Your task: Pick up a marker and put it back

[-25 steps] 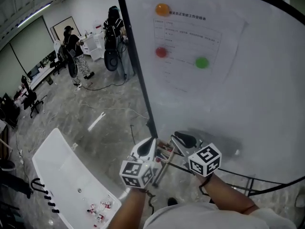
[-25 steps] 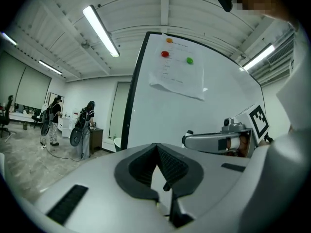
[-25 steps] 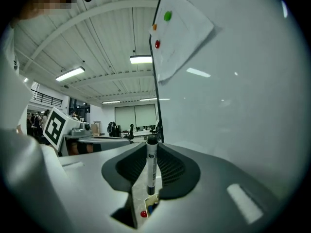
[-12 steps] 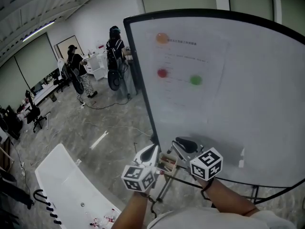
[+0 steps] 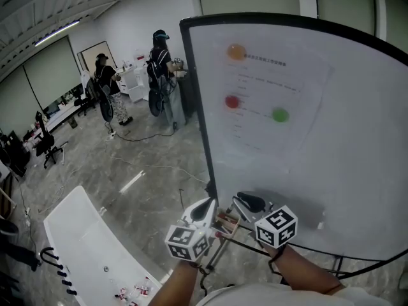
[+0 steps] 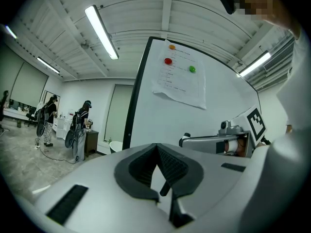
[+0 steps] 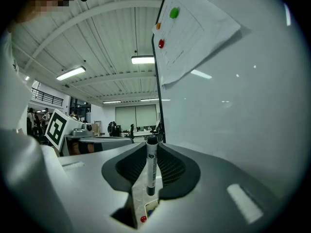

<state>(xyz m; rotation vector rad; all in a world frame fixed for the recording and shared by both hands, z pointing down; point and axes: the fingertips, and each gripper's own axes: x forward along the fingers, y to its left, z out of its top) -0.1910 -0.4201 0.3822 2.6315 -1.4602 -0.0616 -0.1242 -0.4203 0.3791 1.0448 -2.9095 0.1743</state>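
Note:
My right gripper [image 7: 151, 152] is shut on a white marker [image 7: 151, 168] with a black cap, which stands upright between the pads. In the head view this gripper [image 5: 247, 203] hovers just in front of the whiteboard's [image 5: 338, 164] lower edge. My left gripper [image 5: 203, 209] sits close beside it on the left. In the left gripper view its [image 6: 156, 147] jaw tips meet with nothing between them. A small holder [image 5: 225, 222] with several markers sits between the two grippers, and it shows below the held marker as a holder [image 7: 147, 210] in the right gripper view.
A paper sheet [image 5: 268, 91] hangs on the board under orange [image 5: 236, 51], red [image 5: 232, 101] and green [image 5: 280, 115] magnets. A white table [image 5: 83, 241] with small items stands at lower left. Two people [image 5: 108, 94] stand far back among equipment, with cables on the floor.
The head view has lifted and swung, showing more of the room. Both grippers stay close together at the board's lower edge and shift slightly right.

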